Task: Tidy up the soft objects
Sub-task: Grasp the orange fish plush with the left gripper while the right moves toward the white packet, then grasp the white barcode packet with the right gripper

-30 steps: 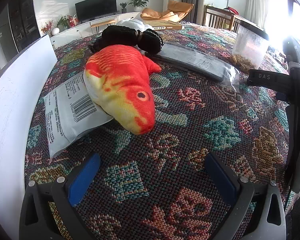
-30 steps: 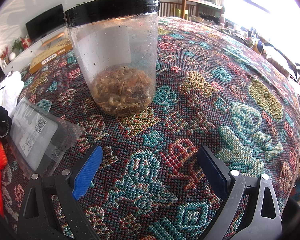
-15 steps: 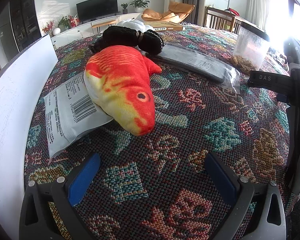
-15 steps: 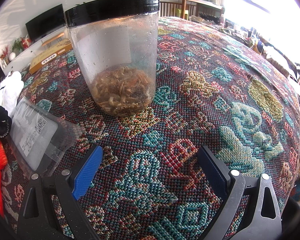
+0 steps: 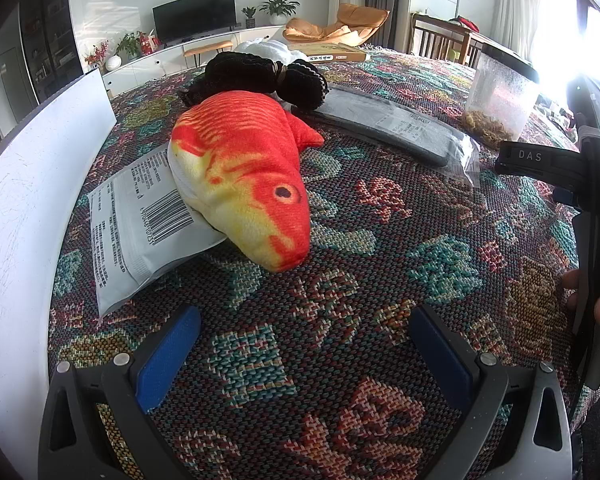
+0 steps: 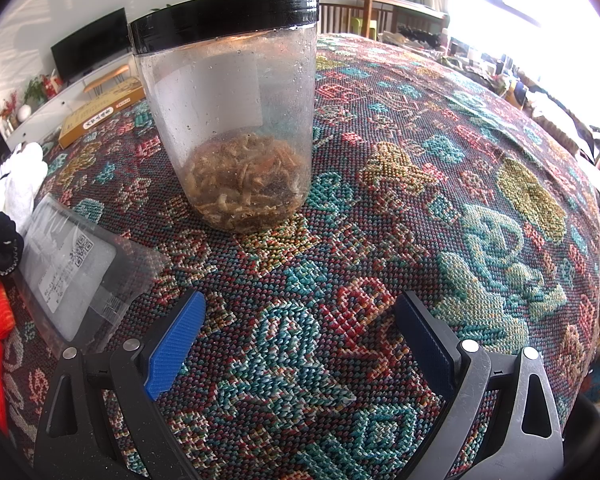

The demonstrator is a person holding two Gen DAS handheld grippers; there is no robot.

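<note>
The plush fish (image 5: 240, 176) lies on the desk (image 5: 380, 280), partly over a white packet (image 5: 140, 216), ahead of the spread, empty left claw (image 5: 304, 356); soft and light, it would best be pinched across its plump midbody.

A clear jar (image 6: 232, 128) with a black lid (image 6: 224, 20) stands upper centre on the patterned table (image 6: 420, 200), brown scraps at its bottom; a flat box (image 6: 100, 112) lies upper left.
</note>
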